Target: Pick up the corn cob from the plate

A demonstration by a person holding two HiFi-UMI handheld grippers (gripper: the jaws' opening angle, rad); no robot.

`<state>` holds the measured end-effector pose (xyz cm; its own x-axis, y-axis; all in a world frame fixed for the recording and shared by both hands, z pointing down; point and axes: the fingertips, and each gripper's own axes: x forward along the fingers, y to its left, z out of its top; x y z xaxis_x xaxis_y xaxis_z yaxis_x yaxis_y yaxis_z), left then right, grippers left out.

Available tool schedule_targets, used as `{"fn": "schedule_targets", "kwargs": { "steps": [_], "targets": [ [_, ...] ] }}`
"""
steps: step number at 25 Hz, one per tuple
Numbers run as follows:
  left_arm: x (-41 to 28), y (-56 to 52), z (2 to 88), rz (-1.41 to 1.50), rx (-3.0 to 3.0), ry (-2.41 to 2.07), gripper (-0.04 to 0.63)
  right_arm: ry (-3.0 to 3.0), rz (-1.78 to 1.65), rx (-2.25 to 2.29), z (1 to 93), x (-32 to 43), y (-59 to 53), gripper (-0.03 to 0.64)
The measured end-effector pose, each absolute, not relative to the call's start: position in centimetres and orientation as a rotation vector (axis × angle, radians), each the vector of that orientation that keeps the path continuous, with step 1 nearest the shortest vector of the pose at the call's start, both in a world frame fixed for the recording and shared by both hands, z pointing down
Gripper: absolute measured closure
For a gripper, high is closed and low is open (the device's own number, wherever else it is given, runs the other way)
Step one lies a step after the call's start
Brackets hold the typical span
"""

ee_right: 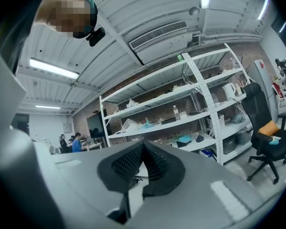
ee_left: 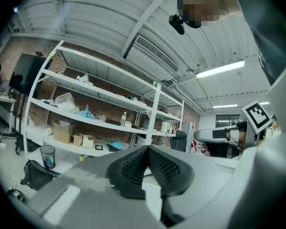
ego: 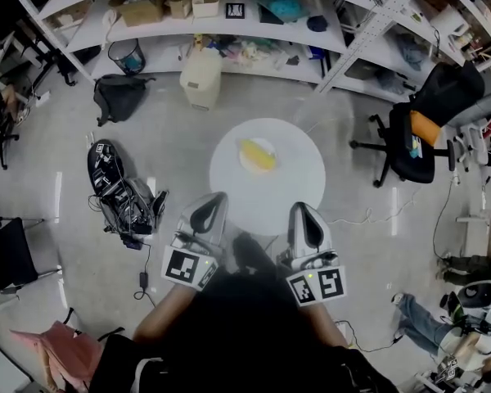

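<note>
A yellow corn cob (ego: 258, 154) lies on a pale plate (ego: 245, 164) in the far half of a round white table (ego: 299, 182). Both grippers sit at the table's near edge, well short of the plate, and point level across the room. My left gripper (ego: 219, 197) is at the near left rim. Its dark ribbed pads (ee_left: 133, 163) meet at the tip with nothing between them. My right gripper (ego: 299, 208) is at the near right rim, and its pads (ee_right: 126, 162) are likewise shut and empty. Neither gripper view shows the corn or the plate.
White shelving (ego: 229, 23) with boxes curves across the back. A beige bin (ego: 200, 79) and a black bag (ego: 119, 97) stand on the floor beyond the table. Black gear with cables (ego: 119, 191) lies left, and an office chair (ego: 425, 129) stands right.
</note>
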<state>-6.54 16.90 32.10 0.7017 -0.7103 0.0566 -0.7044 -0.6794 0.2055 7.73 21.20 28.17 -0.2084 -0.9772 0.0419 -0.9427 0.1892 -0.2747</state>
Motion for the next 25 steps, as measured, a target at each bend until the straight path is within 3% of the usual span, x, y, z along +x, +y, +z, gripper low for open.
{"fn": "schedule_targets", "kwargs": {
  "steps": [25],
  "targets": [
    [0.6,9.4,31.3,-0.03,2.648,-1.321,0.594,2.403,-0.456,-1.778,31.0,14.5,12.2,0.609]
  ]
}}
